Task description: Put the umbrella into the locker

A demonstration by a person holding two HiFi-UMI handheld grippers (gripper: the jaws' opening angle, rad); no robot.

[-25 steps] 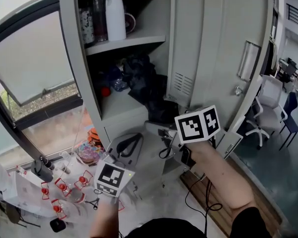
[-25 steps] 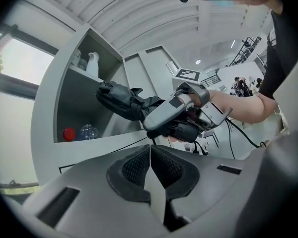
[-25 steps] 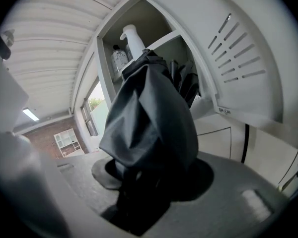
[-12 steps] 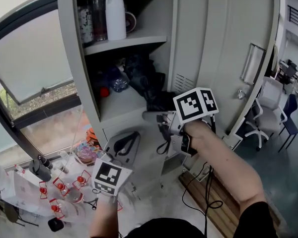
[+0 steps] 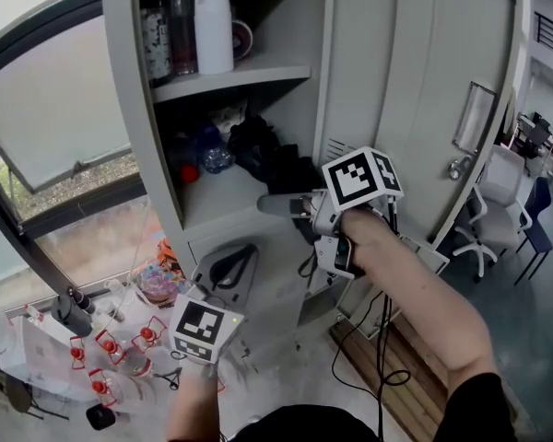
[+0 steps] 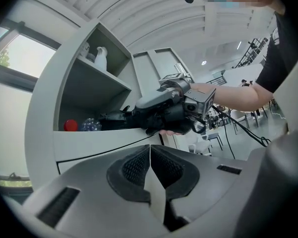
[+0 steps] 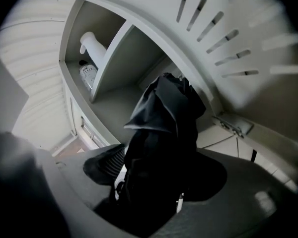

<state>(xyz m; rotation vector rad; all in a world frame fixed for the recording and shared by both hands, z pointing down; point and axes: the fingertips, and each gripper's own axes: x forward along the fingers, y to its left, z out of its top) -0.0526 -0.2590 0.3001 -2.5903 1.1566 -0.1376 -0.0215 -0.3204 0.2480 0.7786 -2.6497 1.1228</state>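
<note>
The black folded umbrella [image 5: 275, 162] lies on the grey locker's lower shelf [image 5: 223, 201], its near end between the jaws of my right gripper [image 5: 276, 204]. In the right gripper view the umbrella [image 7: 164, 133] fills the gap of the right gripper [image 7: 154, 185]; the jaws have just been opening, and the ribbed left pad [image 7: 105, 168] stands just clear of the fabric. My left gripper [image 5: 229, 267] hangs lower, in front of the locker's base, shut with its pads [image 6: 139, 163] together and nothing between them. From there the umbrella [image 6: 120, 119] shows reaching into the shelf.
The locker door [image 5: 424, 99] stands open at the right. A white bottle [image 5: 212, 21] and jars sit on the upper shelf. A red cap [image 5: 190, 173] and a plastic bottle [image 5: 217, 158] lie at the back of the lower shelf. White office chairs [image 5: 484, 224] stand right.
My right gripper rose and pushed toward the shelf, rolling its wrist, and the umbrella went further in. Its jaws stand wider. The left gripper barely moved.
</note>
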